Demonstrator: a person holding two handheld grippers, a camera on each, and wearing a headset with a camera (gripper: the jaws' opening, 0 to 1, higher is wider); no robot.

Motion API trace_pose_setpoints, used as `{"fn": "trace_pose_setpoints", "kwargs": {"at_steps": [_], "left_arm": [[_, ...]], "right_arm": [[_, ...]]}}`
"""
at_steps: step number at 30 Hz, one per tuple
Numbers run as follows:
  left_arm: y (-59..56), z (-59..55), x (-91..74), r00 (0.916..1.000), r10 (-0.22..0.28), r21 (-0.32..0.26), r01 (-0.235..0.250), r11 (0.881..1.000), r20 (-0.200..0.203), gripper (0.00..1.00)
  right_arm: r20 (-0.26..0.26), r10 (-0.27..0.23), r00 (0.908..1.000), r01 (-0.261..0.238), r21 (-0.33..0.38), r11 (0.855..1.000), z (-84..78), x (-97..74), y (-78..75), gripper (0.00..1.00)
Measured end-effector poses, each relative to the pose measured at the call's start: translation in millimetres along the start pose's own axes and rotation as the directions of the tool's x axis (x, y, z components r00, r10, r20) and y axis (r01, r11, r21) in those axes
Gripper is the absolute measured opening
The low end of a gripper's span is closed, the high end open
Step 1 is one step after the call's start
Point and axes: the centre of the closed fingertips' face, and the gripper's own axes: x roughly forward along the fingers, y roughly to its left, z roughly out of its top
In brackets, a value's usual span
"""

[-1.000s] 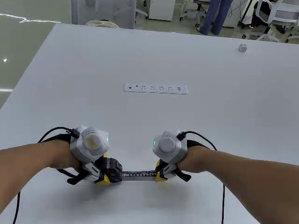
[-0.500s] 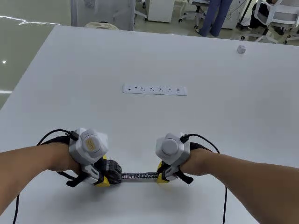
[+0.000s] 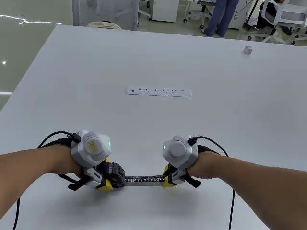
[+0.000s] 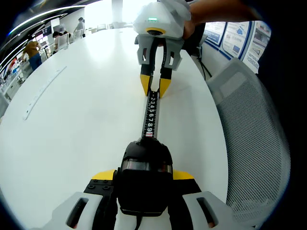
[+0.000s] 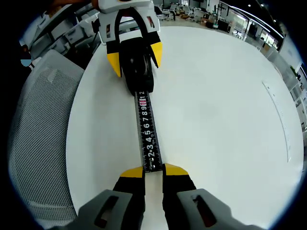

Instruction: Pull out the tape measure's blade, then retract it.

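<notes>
We have the left gripper [image 4: 144,178] closed around the black tape measure [image 5: 136,67], its yellow tips pressed to either side, so the body is steadied and cannot slide or twist while the other end is drawn away. The right gripper [image 5: 153,171] is closed down almost completely, and its two yellow tips pinch the free end of the blade [image 5: 146,129] between them. That narrow pinch is what lets us pull on something so thin and flat.

We judge the pull-out step to be under way: a short run of printed numerals shows between the two grippers, and most of the blade is likely inside the body. The two grippers face each other, near but apart, with the blade bridging the gap in a straight line.

The tape measure sits at the near edge of the white worktop [image 3: 192,129], right in front of us, low over the surface; we cannot tell whether it touches. Its mouth points toward the right gripper, and the blade's long axis runs left to right across our body, printed face up, roughly in line with the power strip [image 3: 158,91] that lies well beyond it toward the middle of the worktop
</notes>
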Motion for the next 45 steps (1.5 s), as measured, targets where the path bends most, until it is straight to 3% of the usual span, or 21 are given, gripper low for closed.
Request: {"fn": "trace_pose_setpoints", "kwargs": {"at_steps": [45], "left_arm": [[-0.2, 0.5, 0.1, 1.0, 0.001, -0.004, -0.001, 1.0, 0.006, 0.38]], "right_arm": [[0.001, -0.008, 1.0, 0.008, 0.027, 1.0, -19.1, -9.3, -1.6, 0.11]]}}
